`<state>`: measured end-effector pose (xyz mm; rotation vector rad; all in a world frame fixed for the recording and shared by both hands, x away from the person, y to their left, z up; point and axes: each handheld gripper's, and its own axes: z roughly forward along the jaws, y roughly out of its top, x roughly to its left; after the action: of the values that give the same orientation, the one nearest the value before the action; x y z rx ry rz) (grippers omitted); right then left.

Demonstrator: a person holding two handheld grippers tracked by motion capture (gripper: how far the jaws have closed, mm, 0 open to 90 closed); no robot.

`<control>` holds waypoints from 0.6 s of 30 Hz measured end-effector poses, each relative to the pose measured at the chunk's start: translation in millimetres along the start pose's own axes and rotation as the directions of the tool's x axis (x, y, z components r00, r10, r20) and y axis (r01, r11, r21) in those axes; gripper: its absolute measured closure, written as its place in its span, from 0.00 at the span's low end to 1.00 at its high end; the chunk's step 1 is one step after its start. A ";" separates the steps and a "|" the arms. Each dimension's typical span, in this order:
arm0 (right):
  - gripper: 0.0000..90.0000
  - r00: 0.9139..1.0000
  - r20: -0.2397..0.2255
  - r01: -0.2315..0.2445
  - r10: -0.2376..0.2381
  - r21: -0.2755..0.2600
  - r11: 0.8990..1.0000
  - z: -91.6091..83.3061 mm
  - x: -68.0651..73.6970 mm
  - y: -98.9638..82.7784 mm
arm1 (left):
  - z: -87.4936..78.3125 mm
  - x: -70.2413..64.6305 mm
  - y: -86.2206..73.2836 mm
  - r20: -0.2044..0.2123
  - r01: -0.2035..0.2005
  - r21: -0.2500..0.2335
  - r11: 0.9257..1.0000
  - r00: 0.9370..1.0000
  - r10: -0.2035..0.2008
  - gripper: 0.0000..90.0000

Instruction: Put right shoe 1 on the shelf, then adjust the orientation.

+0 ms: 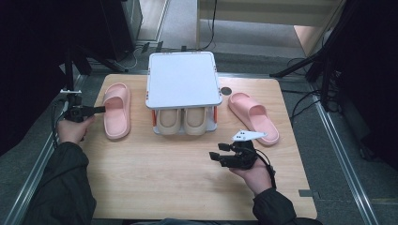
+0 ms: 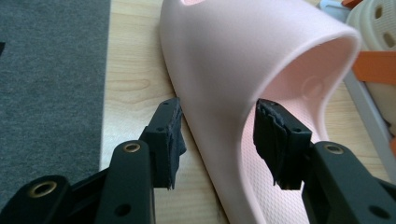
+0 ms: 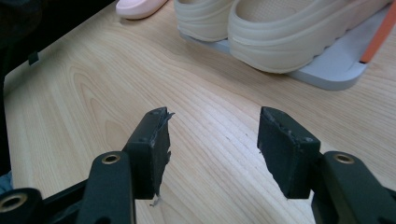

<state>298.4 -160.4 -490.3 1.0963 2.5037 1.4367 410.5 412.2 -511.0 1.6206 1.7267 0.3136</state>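
A pink slipper lies on the left of the wooden table. My left gripper reaches it from the left edge. In the left gripper view my left gripper is open, its jaws on either side of the side wall of the slipper's strap, one pad outside and one inside, neither pressing. A second pink slipper lies on the right. My right gripper hovers open near the table's front right; in the right gripper view nothing is between the jaws of my right gripper.
A white two-level rack stands at the table's middle back, with a pair of beige slippers on its lower shelf. The same beige slippers lie ahead of my right gripper. Dark stands and cables surround the table.
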 end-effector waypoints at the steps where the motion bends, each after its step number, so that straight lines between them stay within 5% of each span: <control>1: 0.49 1.000 0.006 -0.006 0.006 -0.001 1.000 -1.2 0.0 -0.8 | 6.0 -0.8 0.3 -0.006 -0.007 0.001 1.000 1.000 0.007 0.56; 6: 0.49 1.000 0.021 -0.017 0.017 -0.006 1.000 -6.3 -1.2 -4.4 | 15.3 0.4 2.3 -0.010 -0.018 -0.001 1.000 1.000 0.018 0.57; 18: 0.49 0.999 0.033 -0.026 0.026 -0.011 1.000 -9.3 -1.5 -6.7 | 14.4 -0.4 6.0 -0.019 -0.015 -0.004 1.000 1.000 0.015 0.81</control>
<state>292.3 -170.2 -490.6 1.1449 2.4657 1.4242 424.3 408.5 -517.2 1.6331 1.7278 0.3396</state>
